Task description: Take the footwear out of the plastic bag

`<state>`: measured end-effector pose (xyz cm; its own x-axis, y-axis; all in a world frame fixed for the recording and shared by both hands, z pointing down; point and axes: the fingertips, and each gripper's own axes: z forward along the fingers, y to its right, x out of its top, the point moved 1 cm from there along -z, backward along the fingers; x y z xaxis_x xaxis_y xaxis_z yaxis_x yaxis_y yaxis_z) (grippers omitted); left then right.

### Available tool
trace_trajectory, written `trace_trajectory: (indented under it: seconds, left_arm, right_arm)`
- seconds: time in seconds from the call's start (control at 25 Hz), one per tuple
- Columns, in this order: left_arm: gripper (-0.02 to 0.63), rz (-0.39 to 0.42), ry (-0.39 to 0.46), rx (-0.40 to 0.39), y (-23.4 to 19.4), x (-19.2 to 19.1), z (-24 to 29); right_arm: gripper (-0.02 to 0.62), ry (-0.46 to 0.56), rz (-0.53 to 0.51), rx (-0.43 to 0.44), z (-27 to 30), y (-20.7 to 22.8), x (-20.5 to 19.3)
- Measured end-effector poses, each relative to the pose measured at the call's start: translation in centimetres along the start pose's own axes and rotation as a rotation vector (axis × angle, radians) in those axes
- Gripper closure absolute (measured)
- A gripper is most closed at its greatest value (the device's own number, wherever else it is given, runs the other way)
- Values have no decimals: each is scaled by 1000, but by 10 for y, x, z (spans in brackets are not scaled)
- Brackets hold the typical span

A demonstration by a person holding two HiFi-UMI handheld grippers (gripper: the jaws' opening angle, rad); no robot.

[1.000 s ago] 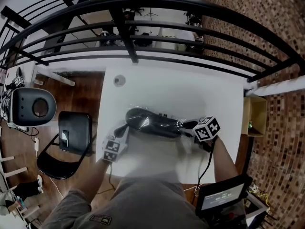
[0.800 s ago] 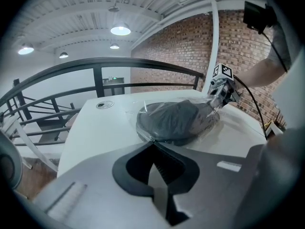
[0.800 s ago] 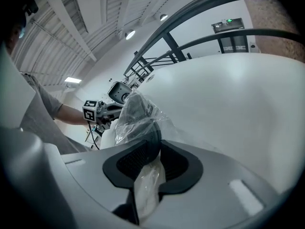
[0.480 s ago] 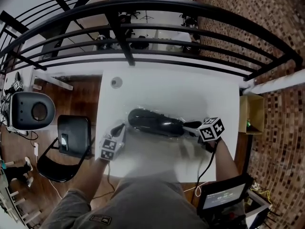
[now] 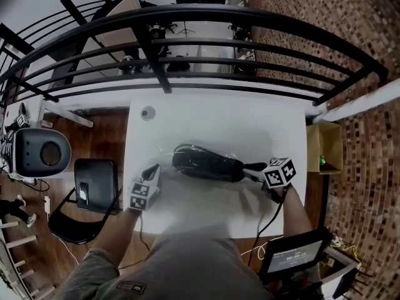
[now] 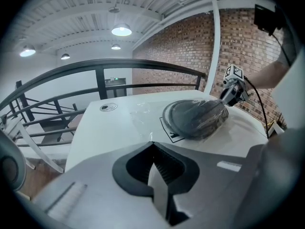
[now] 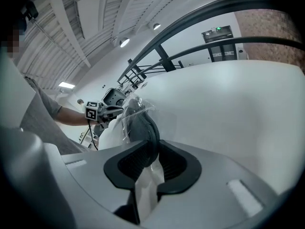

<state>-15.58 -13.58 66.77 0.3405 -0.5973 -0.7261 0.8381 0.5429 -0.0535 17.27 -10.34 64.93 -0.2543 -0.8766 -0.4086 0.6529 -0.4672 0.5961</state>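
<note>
Shoe: black, wrapped in a clear plastic bag, lying mid-way across the white table.
Long axis: runs from my left to my right, with the left end slightly farther from me. I can't tell toe from heel.
Left gripper: jaws fully together, pinching the bag's loose film.
Right gripper: jaws have just been closing and now clamp the shoe's right end through the plastic.

Black shoe inside a clear, shiny bag, white table; black railing, brick wall speckled brown, dark and pale; brown wood floor, black chair; white ceiling with bright round lights
</note>
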Motion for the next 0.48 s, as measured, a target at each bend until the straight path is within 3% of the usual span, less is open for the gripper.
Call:
trace_trajectory:
  seconds: [0.48]
  left_arm:
    - [604, 25, -19, 14, 0, -1, -9]
  right_arm:
    - [512, 26, 22, -31, -18, 6, -20]
